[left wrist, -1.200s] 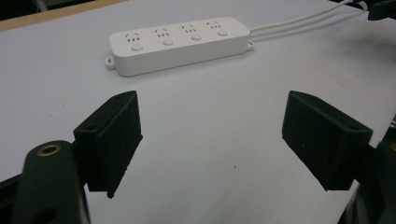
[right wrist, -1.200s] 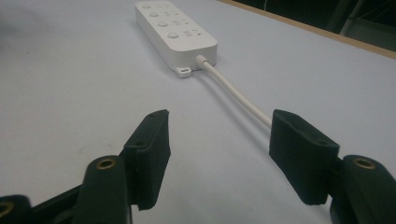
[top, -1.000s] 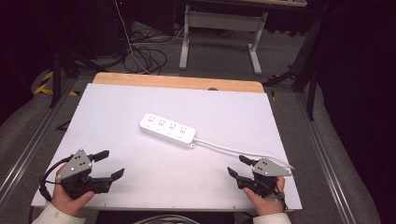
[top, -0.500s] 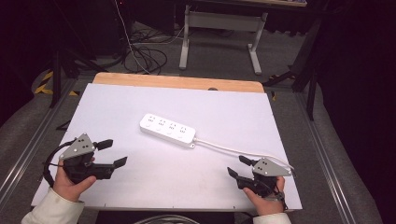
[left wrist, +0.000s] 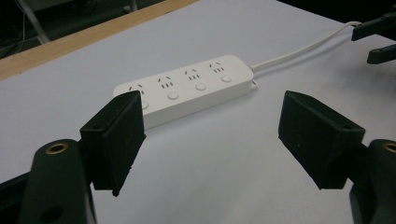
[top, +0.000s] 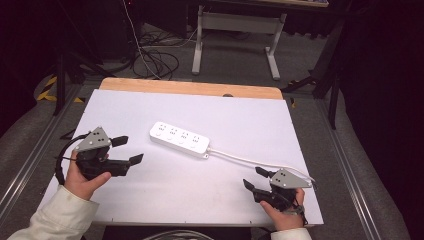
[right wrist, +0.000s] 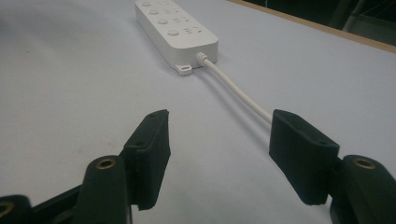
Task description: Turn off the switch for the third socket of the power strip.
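White table (top: pixel 150 200), wooden far edge; white power strip (top: pixel 180 137) and cable (top: pixel 240 159) lying flat.

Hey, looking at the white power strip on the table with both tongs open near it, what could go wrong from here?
1. The white four-socket power strip lies flat on the smooth white table; the open left tongs might push it instead of gripping it.
2. Its thin white cable runs past the open right tongs and off the table edge, so it may snag or drag the strip.
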